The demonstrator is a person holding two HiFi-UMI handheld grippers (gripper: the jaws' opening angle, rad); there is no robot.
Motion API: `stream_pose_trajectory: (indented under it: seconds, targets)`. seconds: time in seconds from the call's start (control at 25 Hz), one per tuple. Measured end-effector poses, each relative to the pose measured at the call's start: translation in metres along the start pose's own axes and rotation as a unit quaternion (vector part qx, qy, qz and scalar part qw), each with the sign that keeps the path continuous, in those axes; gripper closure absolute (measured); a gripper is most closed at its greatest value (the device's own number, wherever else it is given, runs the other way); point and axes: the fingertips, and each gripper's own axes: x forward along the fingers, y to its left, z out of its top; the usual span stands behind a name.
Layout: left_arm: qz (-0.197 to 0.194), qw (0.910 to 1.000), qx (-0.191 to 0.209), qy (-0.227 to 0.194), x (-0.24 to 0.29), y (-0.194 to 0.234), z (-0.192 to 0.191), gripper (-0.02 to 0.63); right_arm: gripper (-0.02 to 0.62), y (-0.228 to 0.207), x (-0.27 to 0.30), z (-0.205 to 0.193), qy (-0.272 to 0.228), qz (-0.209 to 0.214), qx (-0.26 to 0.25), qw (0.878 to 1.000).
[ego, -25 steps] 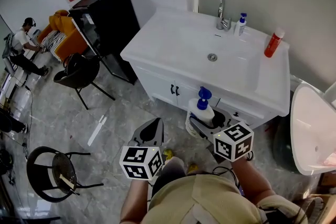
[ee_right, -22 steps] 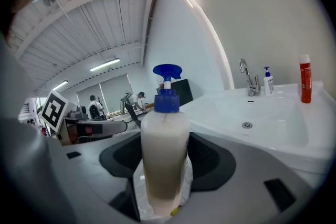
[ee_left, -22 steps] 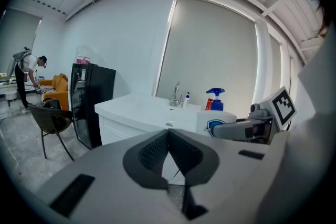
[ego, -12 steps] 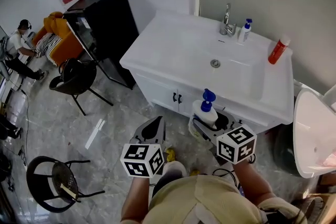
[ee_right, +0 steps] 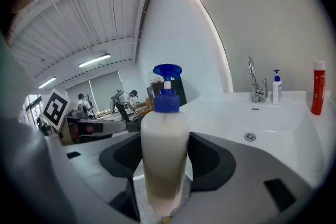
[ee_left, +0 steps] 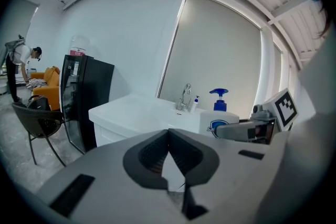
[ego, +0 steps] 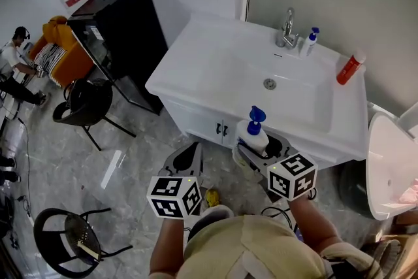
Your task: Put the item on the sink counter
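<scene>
Clamping pump bottle point(ee_right: 164, 123) in right tool point(ee_right: 165, 162), left tool point(ee_left: 168, 135) closed

pump bottle point(ego: 251, 135) point(ego: 308, 42): two; red bottle point(ego: 350, 68): one

The sink counter point(ego: 215, 65) is glossy, the tap point(ego: 287, 28) shiny metal, the pump bottle point(ego: 252, 138) smooth plastic.

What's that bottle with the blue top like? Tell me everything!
The pump bottle looks like white plastic, rounded, with a blue collar and a blue pump head on top. It stands upright, squeezed between the jaws of the right gripper. It is in the air in front of the white sink counter, not on it yet.
</scene>
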Motion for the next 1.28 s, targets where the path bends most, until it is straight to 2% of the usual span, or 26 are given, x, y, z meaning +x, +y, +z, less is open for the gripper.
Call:
stream_pose_trajectory:
  seconds: [0.36,0.8,1.08,1.28]
  targets:
    - [-0.019,0.9998,0.002,0.007,0.019,0.040,0.021,0.569,0.325,0.005,0.046,0.025,-0.003,-0.009,0.004,1.000]
    - [-0.034,0.9994,0.000,0.009,0.024,0.092,0.036,0.569,0.325,0.019,0.096,0.035,0.004,-0.031,-0.001,1.000]
    - [-0.053,0.9984,0.003,0.022,0.031,0.101,0.033,0.569,0.327,0.021,0.109,0.037,0.013,-0.047,-0.008,0.999]
    - [-0.051,0.9985,0.003,0.021,0.039,0.108,0.038,0.569,0.325,0.015,0.116,0.043,0.008,-0.049,-0.008,0.999]
